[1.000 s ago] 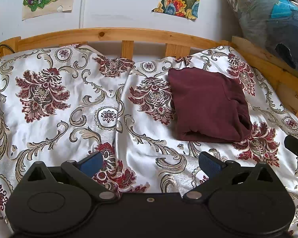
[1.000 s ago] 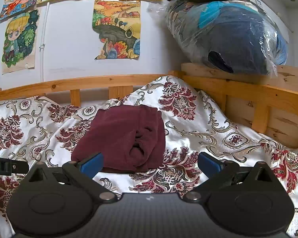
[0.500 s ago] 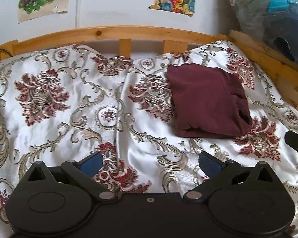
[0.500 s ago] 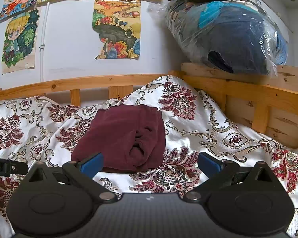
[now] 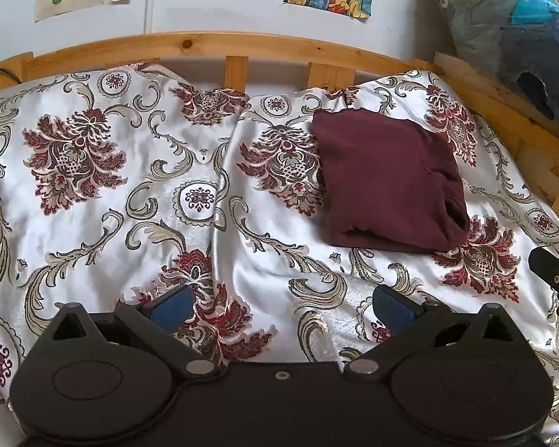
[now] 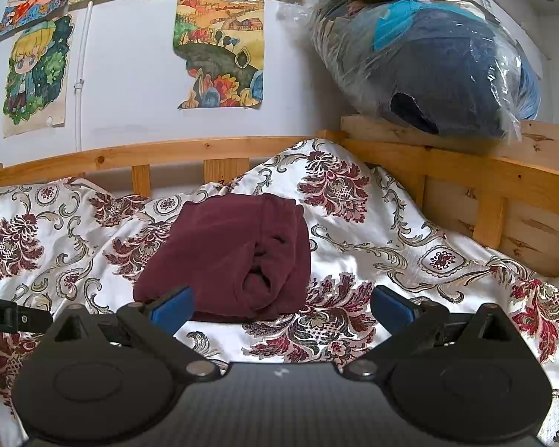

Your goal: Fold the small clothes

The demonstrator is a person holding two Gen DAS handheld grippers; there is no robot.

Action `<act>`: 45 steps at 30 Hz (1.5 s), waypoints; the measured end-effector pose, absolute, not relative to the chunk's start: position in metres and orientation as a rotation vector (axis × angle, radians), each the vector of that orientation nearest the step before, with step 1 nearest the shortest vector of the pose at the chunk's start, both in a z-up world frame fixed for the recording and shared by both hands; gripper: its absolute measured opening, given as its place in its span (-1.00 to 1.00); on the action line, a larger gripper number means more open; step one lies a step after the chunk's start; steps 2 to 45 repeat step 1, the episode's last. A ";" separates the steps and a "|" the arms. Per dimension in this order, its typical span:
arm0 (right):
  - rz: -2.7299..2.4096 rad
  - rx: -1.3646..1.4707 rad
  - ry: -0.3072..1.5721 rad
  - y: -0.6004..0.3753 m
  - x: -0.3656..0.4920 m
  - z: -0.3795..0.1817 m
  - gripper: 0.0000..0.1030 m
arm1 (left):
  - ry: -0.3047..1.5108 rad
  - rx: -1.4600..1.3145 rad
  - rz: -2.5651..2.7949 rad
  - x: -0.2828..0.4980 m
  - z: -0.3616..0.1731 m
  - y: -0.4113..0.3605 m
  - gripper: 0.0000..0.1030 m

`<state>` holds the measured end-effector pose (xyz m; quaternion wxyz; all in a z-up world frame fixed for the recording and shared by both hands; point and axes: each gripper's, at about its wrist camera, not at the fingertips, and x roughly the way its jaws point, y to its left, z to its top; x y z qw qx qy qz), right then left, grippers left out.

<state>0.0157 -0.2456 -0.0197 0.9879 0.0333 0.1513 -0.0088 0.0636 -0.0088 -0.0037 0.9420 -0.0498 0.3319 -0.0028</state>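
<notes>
A maroon garment (image 5: 387,182) lies folded into a compact rectangle on the floral satin bedspread (image 5: 130,193), right of centre in the left wrist view. In the right wrist view the maroon garment (image 6: 231,257) lies just beyond my fingers, with its bunched open end facing me. My left gripper (image 5: 281,303) is open and empty, hovering over bare bedspread well short and left of the garment. My right gripper (image 6: 281,303) is open and empty, close to the garment's near edge without touching it. Part of the right gripper (image 5: 551,272) shows at the left view's right edge.
A wooden bed rail (image 5: 205,43) runs along the back and a wooden side rail (image 6: 466,171) along the right. A plastic-wrapped bundle of bedding (image 6: 436,63) sits on the right rail. Posters (image 6: 220,52) hang on the white wall. The bedspread (image 6: 391,246) is wrinkled.
The left gripper's view has shifted slightly, with the garment sitting a little higher in frame. The right gripper has not moved. Both stay open.
</notes>
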 end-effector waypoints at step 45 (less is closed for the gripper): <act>-0.017 0.069 0.308 -0.246 0.015 -0.020 1.00 | 0.679 -0.102 -0.010 0.064 -0.004 -0.009 0.99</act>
